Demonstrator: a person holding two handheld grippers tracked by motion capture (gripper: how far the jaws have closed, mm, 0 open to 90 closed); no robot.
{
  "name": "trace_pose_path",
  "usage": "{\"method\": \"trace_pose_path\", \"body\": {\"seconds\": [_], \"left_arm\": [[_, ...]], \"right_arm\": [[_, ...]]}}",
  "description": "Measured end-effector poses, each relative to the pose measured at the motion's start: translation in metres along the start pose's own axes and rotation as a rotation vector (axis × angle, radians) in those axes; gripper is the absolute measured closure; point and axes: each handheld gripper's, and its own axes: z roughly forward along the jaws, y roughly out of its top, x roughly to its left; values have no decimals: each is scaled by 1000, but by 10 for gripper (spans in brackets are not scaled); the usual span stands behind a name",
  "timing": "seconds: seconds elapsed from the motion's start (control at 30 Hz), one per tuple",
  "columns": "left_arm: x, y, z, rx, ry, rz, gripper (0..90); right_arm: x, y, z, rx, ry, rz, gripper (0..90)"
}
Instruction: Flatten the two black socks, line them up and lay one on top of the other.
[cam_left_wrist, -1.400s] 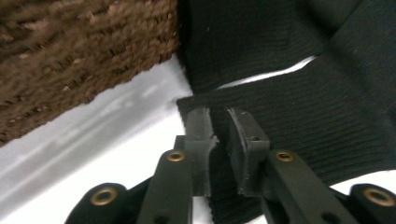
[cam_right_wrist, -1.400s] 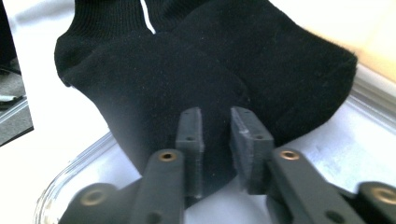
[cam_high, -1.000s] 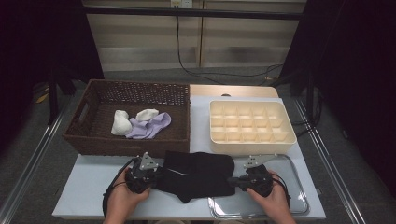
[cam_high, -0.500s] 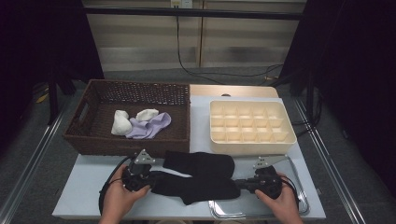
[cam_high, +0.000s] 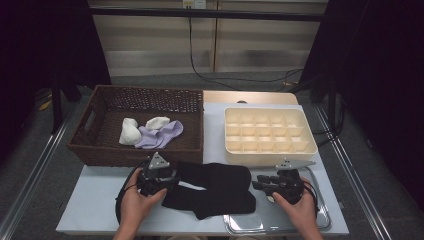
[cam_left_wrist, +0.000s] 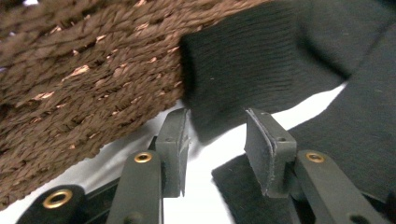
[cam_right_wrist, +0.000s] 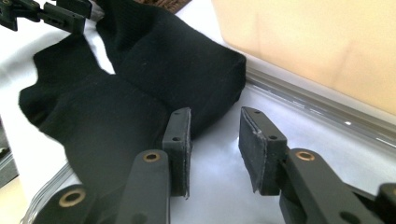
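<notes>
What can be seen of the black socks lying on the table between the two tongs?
The black socks look like two ribbed knit socks, laid flat and overlapping across the white table, in front of the wicker basket. Their right end reaches the metal tray; one cuff lies against the basket wall in the left gripper view. The left tongs and right tongs sit at either end, jaws just opened, nothing clamped.

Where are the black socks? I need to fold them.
High view: black socks lie at the table's front, between both grippers, before the basket and tray.
</notes>
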Motion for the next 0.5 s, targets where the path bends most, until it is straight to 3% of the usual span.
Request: {"method": "trace_pose_path", "body": {"seconds": [0.1,0.13,0.33,0.43,0.5], "left_arm": [[1,0,4,5,12,-4,623],[2,1,6,29,15,-8,629],[1,3,9,42,41,18,696],[-2,4,10,41,38,13,746],[-2,5,10,53,35,15,829]], "right_arm": [[2,2,6,4,-4,-7,627],[2,2,11,9,-1,-3,623],[0,-3,21,48,-8,14,646],[2,-3,24,50,-3,9,719],[1,-3,25,51,-1,4,820]]}}
